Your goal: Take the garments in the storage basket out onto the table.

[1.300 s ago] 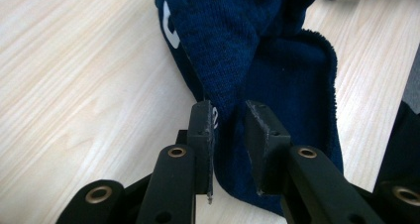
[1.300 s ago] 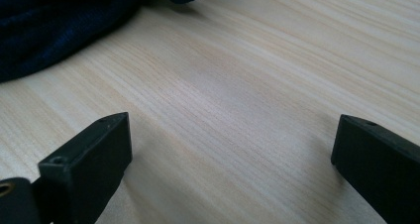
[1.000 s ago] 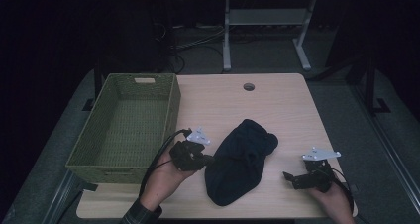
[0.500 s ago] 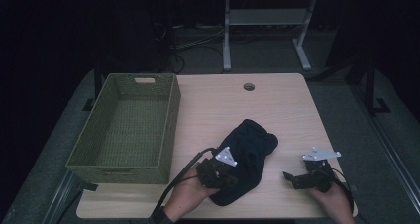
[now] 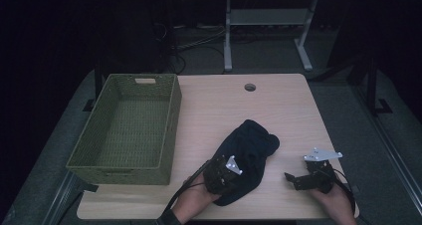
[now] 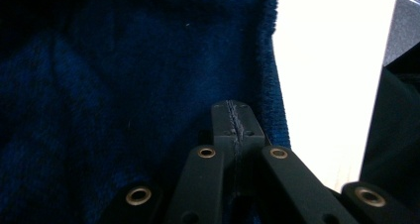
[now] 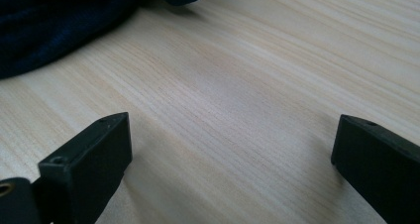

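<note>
A dark blue fleecy cloth (image 5: 254, 145) lies crumpled on the wooden table (image 5: 239, 108), right of the middle. My left gripper (image 5: 226, 174) sits over the cloth's near end with its jaws pressed together. In the left gripper view the closed tips (image 6: 233, 110) lie on the cloth (image 6: 99, 85) close to its edge, and I see no fold pinched between them. My right gripper (image 5: 298, 179) rests low at the front right, pointing left toward the cloth and apart from it. Its jaws (image 7: 233, 130) stand wide open over bare wood, with the cloth (image 7: 49, 26) ahead at the left.
An empty green woven basket (image 5: 171, 125) stands on the table's left side. A round cable hole (image 5: 250, 87) sits near the far edge. Beyond the table there is a dark floor with cables and a white desk frame (image 5: 263, 21).
My left gripper has moved right and downward, from beside the basket's near corner onto the near end of the cloth. The right gripper has stayed where it was.
</note>
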